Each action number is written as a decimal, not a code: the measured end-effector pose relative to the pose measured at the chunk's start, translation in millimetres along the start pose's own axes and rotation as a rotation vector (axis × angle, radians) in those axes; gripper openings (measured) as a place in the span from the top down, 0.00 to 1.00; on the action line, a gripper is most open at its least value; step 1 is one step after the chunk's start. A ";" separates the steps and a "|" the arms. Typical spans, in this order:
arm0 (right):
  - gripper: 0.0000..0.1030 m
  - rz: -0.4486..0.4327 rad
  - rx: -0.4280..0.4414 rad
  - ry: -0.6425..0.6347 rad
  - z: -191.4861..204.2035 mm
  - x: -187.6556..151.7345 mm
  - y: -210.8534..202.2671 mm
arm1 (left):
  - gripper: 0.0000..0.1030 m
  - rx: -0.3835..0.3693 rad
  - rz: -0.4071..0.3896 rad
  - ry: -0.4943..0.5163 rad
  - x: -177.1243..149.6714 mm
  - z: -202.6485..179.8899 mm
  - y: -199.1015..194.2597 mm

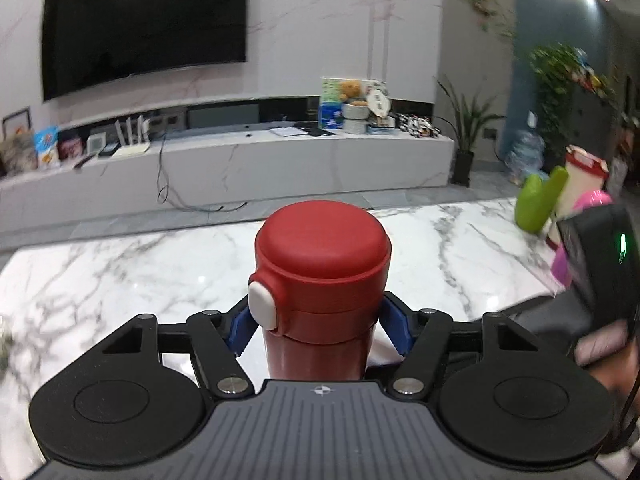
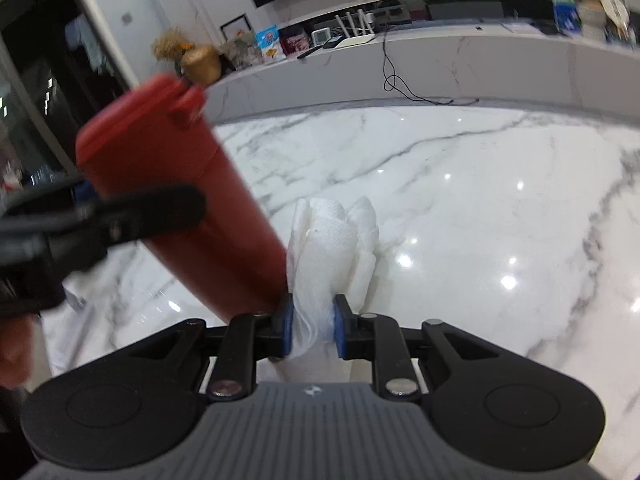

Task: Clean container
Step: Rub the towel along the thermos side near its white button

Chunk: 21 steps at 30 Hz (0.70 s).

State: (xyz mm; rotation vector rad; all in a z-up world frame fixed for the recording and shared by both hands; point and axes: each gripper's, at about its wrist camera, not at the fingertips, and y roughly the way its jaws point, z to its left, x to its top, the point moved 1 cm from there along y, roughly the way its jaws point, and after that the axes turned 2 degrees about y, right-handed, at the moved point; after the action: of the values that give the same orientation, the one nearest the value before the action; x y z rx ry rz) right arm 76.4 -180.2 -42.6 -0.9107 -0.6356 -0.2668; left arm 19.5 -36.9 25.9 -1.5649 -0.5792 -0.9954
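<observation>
A red flask [image 1: 320, 280] with a domed lid and a white push button [image 1: 262, 306] stands upright between the blue pads of my left gripper [image 1: 320, 330], which is shut on it just below the lid. In the right wrist view the same flask [image 2: 180, 200] leans across the left side, with the left gripper's black finger [image 2: 132, 216] blurred across it. My right gripper [image 2: 314, 328] is shut on a crumpled white paper towel [image 2: 334, 240], which lies against the flask's lower body above the marble table [image 2: 480, 220].
At the table's right edge stand a green object [image 1: 538, 200], a pink object [image 1: 592, 204] and a white tub with a red rim [image 1: 586, 172]. The right hand-held unit [image 1: 596, 264] sits close by. Beyond the table are a low TV console [image 1: 240, 160] and potted plants.
</observation>
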 end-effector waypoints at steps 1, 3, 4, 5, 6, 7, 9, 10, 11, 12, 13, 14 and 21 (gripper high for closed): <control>0.78 -0.001 0.008 0.042 -8.5 0.5 -3.2 | 0.39 -0.007 0.000 0.010 -0.3 0.3 -0.1; 0.78 -0.001 -0.004 0.117 -26.2 -0.7 -8.5 | 0.39 -0.020 0.000 0.029 -1.0 0.8 -0.3; 0.77 -0.006 -0.027 0.130 -32.4 -1.5 -11.4 | 0.39 -0.027 0.000 0.039 -1.4 1.0 -0.5; 0.75 -0.011 -0.060 0.124 -36.6 -2.2 -14.6 | 0.39 -0.034 0.000 0.048 -1.7 1.3 -0.6; 0.75 -0.015 -0.094 0.116 -40.5 -2.9 -17.8 | 0.39 -0.041 0.000 0.058 -2.1 1.5 -0.7; 0.75 -0.018 -0.127 0.102 -43.2 -3.9 -21.4 | 0.39 -0.047 0.000 0.068 -2.4 1.8 -0.8; 0.71 -0.024 -0.178 0.071 -47.6 -6.5 -28.5 | 0.39 -0.058 0.000 0.082 -3.0 2.0 -1.0; 0.62 -0.028 -0.206 0.058 -50.1 -7.9 -31.0 | 0.39 -0.058 0.000 0.078 -3.1 1.6 -0.9; 0.58 -0.032 -0.239 0.046 -51.8 -8.3 -33.7 | 0.39 -0.057 0.000 0.076 -3.3 1.4 -0.6; 0.56 -0.037 -0.270 0.031 -52.4 -8.3 -36.7 | 0.39 -0.054 0.000 0.076 -3.5 0.7 -0.6; 0.56 -0.040 -0.294 0.008 -52.0 -8.2 -40.5 | 0.39 -0.050 0.001 0.079 -3.7 -0.3 -0.8; 0.55 -0.042 -0.319 -0.018 -53.3 -8.3 -41.2 | 0.39 -0.048 0.001 0.081 -4.1 -0.6 -1.0; 0.38 -0.075 -0.301 -0.025 -55.2 -3.8 -40.1 | 0.39 -0.034 0.002 0.078 -4.4 -1.3 -0.8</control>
State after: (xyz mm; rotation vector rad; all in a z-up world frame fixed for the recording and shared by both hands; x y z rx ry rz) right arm 76.5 -248.5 -43.5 -1.1819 -0.6642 -0.4267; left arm 16.2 -37.3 22.7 -1.5493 -0.5084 -1.0650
